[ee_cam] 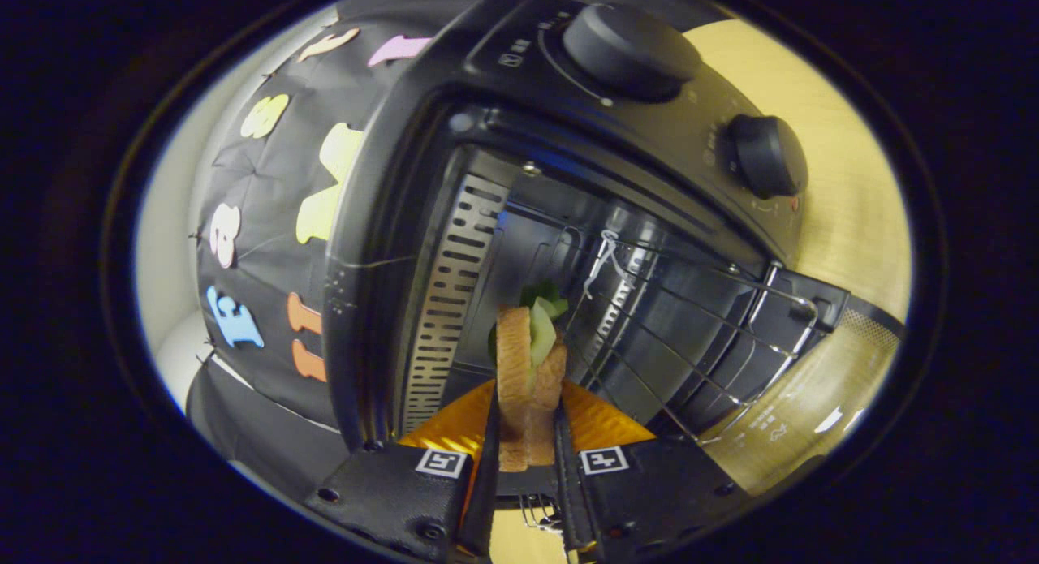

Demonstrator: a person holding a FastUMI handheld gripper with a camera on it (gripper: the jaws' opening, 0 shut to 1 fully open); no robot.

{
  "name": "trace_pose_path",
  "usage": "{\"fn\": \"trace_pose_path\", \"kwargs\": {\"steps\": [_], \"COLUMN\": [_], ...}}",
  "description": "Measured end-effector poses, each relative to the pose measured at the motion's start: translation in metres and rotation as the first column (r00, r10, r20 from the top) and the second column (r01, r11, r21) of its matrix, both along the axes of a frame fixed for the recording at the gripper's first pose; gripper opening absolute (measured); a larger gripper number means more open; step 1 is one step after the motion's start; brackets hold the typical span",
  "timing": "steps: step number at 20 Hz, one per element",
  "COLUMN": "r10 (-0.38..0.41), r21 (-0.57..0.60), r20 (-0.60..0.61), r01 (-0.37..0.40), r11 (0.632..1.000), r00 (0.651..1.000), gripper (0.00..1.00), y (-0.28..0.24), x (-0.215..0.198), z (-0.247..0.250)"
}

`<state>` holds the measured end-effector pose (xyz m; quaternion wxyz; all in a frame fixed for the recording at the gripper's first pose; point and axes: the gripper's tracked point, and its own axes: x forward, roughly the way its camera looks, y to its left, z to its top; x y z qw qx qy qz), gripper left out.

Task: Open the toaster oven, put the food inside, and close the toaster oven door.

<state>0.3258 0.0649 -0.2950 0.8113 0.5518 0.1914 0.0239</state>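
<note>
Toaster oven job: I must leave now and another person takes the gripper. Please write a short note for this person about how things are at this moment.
Gripper: shut on the sandwich, which stands on edge between the fingers, bread slices with green filling showing.
Toaster oven: door already open, folded down. The wire rack is partly slid out over it.
Sandwich: at the oven mouth, level with the front of the rack, not yet set down.
Done: door opened, food picked up.
Left: place the sandwich on the rack, release, draw back, close the door.
</note>
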Motion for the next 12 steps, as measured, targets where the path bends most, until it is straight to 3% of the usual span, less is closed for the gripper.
{"fn": "trace_pose_path", "kwargs": {"steps": [6, 10, 12], "r10": [-0.009, 0.036, 0.082], "r21": [-0.05, -0.111, -0.219], "r20": [0.018, 0.007, 0.013], "r01": [0.01, -0.035, -0.077], "r11": [0.999, 0.993, 0.973], "r00": [1.0, 0.999, 0.997], "gripper": [0.39, 0.44, 0.5], "y": [0.001, 0.005, 0.01], "x": [-0.001, -0.003, -0.005], "z": [-0.002, -0.004, -0.005]}}
